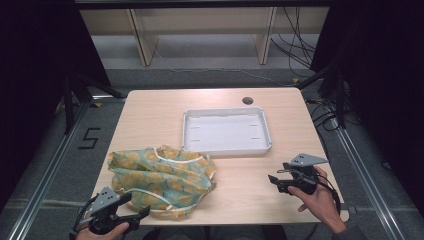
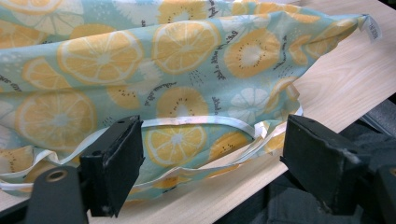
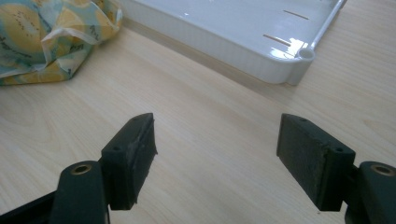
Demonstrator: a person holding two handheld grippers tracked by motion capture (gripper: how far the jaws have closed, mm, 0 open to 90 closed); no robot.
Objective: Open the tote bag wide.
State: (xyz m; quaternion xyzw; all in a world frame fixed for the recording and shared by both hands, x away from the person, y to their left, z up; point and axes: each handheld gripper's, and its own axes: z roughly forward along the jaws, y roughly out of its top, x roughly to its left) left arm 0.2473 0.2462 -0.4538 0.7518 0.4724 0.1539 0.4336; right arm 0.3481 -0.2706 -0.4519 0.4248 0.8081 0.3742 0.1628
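Looked along the left gripper (image 2: 212, 158), jaws standing wide apart with nothing pressed between the pads. Faced a crumpled cloth (image 2: 154, 70), pale green and printed with orange and kiwi slices, edged in white binding (image 2: 196, 120). Rested on a light wooden table (image 2: 345, 74), near its edge. Carried a small white label (image 2: 372, 29) at the upper right corner.

The garment (image 1: 160, 180) is thin, soft printed cloth with a slight sheen, edged in white fabric binding. The tray (image 1: 227, 131) is smooth, glossy white plastic with ribbed walls. The tabletop (image 1: 150, 110) is pale, matt wood-grain laminate. Each tool's pads (image 3: 133, 154) look black, matt and roughly textured.
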